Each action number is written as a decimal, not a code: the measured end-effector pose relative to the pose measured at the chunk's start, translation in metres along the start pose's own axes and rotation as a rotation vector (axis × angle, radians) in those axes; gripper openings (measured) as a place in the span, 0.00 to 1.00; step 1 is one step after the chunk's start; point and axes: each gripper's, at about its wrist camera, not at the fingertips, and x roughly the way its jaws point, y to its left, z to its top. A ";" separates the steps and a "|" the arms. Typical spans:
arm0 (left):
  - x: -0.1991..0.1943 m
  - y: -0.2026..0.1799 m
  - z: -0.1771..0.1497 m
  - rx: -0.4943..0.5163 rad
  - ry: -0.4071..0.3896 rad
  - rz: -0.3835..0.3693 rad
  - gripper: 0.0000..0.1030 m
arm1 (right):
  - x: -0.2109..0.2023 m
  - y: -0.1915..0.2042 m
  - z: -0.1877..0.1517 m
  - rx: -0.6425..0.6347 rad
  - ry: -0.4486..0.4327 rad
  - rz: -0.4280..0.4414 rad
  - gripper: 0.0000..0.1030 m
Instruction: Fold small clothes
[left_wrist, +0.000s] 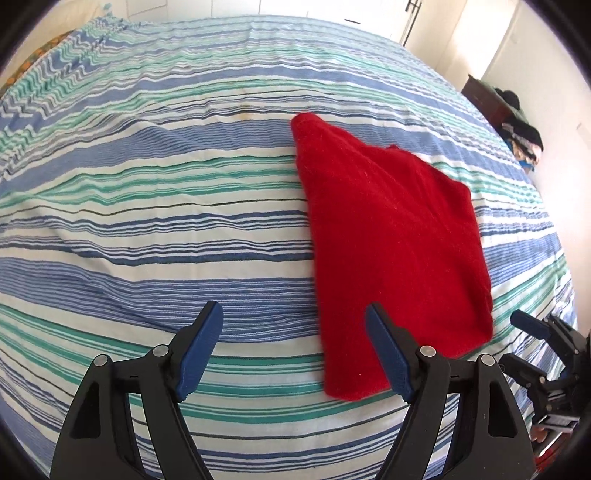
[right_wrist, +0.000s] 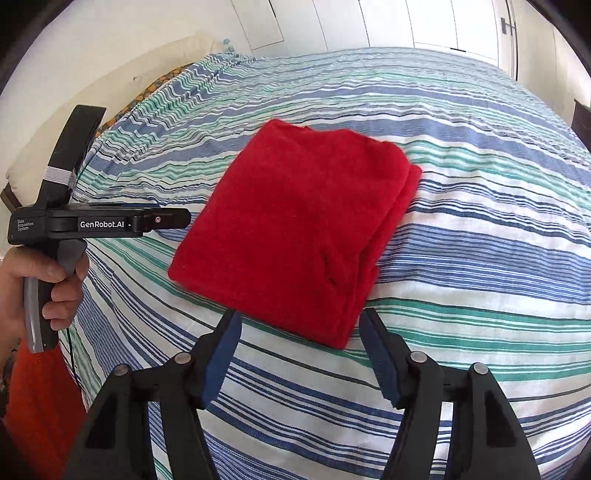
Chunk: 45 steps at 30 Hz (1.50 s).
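Note:
A red fuzzy garment lies folded flat on the striped bedspread. It also shows in the right wrist view, with stacked folded edges on its right side. My left gripper is open and empty, hovering at the garment's near left edge. My right gripper is open and empty, just in front of the garment's near corner. The right gripper also shows in the left wrist view at the lower right. The left gripper's body shows at the left, held by a hand.
The blue, green and white striped bedspread covers the whole bed. A dark wooden cabinet with piled clothes stands at the far right. White wardrobe doors stand behind the bed. An orange cloth shows at the lower left.

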 end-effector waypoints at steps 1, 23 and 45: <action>0.002 0.009 0.002 -0.036 -0.001 -0.038 0.78 | -0.005 -0.006 0.002 0.006 -0.011 -0.001 0.66; 0.007 -0.034 0.063 -0.032 0.023 -0.364 0.28 | 0.065 -0.031 0.091 0.227 0.058 0.178 0.24; -0.031 0.010 -0.074 0.101 -0.065 0.090 0.81 | 0.005 -0.036 0.010 0.098 0.065 -0.108 0.69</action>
